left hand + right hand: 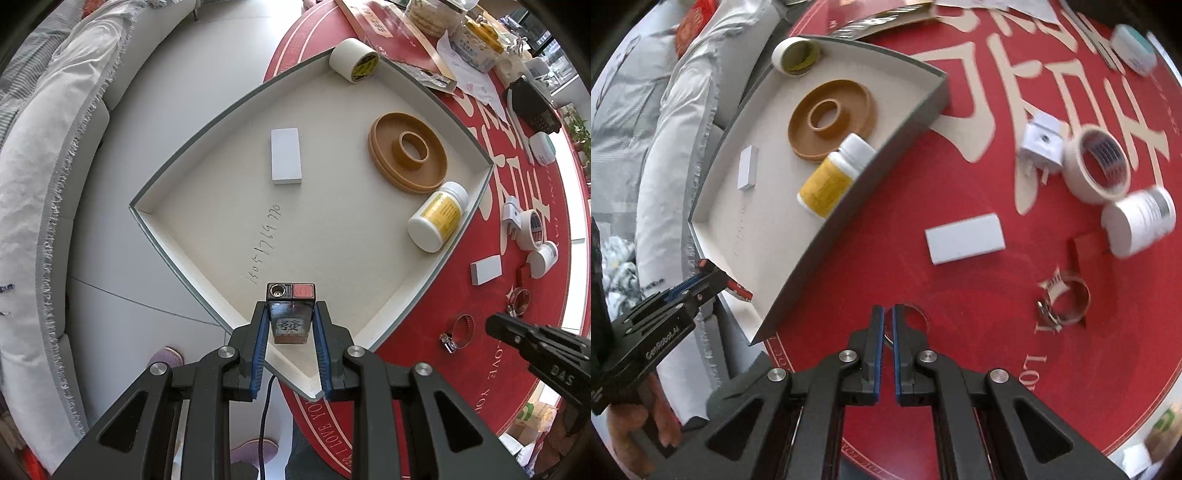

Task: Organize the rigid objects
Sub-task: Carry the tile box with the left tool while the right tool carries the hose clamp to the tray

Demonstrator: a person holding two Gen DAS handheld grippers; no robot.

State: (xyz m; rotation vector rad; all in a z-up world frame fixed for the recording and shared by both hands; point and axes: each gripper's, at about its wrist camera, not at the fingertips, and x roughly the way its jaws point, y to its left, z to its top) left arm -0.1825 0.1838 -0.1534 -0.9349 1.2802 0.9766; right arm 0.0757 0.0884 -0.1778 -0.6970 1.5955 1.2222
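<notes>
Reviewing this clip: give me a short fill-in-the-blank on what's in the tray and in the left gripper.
The left gripper is shut on a ___ above the tray's near corner.
The pill bottle lies on its ___ beside the brown ring.
The tape roll sits in the tray's far ___.
The tablecloth is ___.
Missing: lighter; side; corner; red.

We read the handwritten "1505176977" or similar on the tray point(229, 206) floor, the character 發 on the lighter point(290, 314), "D&S" on the right tool point(496, 326), "GenRobot.AI" on the left tool point(713, 275), and "LOVE YOU" along the red table point(424, 369) border.
</notes>
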